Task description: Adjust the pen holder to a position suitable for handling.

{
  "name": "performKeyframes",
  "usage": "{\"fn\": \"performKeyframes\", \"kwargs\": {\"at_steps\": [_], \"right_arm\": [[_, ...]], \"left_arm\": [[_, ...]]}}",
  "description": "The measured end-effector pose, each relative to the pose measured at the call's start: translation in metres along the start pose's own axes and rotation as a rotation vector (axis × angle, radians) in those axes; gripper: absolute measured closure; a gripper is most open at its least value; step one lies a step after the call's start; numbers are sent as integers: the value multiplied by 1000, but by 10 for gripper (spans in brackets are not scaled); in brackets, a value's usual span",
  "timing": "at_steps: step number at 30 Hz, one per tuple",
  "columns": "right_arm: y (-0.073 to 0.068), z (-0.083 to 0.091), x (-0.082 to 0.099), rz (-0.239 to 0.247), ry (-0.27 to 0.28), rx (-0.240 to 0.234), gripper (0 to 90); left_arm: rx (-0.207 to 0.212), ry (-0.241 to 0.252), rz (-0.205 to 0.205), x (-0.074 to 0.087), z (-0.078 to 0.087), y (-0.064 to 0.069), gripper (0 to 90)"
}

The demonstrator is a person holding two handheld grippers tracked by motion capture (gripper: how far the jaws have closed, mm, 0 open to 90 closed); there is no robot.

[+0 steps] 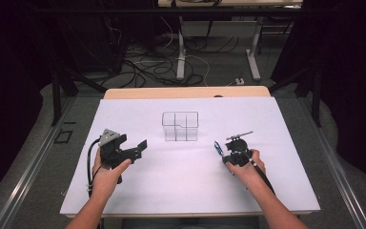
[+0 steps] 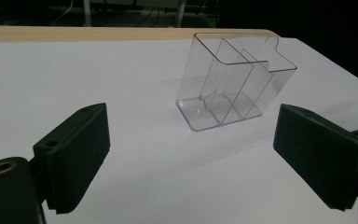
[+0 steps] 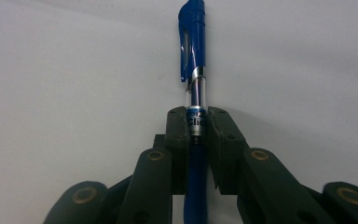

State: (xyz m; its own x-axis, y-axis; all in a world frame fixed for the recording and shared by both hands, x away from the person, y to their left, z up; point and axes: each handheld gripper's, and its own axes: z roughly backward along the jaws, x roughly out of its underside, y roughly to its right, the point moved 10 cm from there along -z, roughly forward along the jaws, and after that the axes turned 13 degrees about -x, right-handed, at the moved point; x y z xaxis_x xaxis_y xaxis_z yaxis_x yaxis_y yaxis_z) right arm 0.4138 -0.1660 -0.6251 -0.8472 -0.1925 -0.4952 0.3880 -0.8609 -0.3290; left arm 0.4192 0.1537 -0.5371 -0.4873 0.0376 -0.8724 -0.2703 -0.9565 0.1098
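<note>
Pen picked up, not yet put away

Blue pen point(image 3: 192, 70) pinched in right gripper point(image 1: 225, 153), near the table's point(image 1: 286, 191) right edge; drop into clear divided holder point(image 1: 180, 126) left to do. Holder upright toward the far edge, compartments empty. Left gripper point(image 1: 136, 149) spread wide, gripping nothing.

Only the clear organizer point(image 1: 180, 126) stands mid-table point(image 1: 181, 191), apparently with bare room around it.

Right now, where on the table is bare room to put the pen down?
The white table is bare between the left gripper and right gripper, in front of the clear holder, and also behind the holder. The right gripper is shut on the pen. Nowhere is crowded.
</note>
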Motion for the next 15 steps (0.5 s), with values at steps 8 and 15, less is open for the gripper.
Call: {"fn": "performKeyframes", "kwargs": {"at_steps": [8, 15], "right_arm": [[0, 0, 0, -37, 8, -9, 796], [2, 1, 0, -28, 11, -17, 797]], "left_arm": [[-2, 3, -1, -1, 0, 0, 112], [-2, 5, 3, -1, -1, -1, 112]]}}
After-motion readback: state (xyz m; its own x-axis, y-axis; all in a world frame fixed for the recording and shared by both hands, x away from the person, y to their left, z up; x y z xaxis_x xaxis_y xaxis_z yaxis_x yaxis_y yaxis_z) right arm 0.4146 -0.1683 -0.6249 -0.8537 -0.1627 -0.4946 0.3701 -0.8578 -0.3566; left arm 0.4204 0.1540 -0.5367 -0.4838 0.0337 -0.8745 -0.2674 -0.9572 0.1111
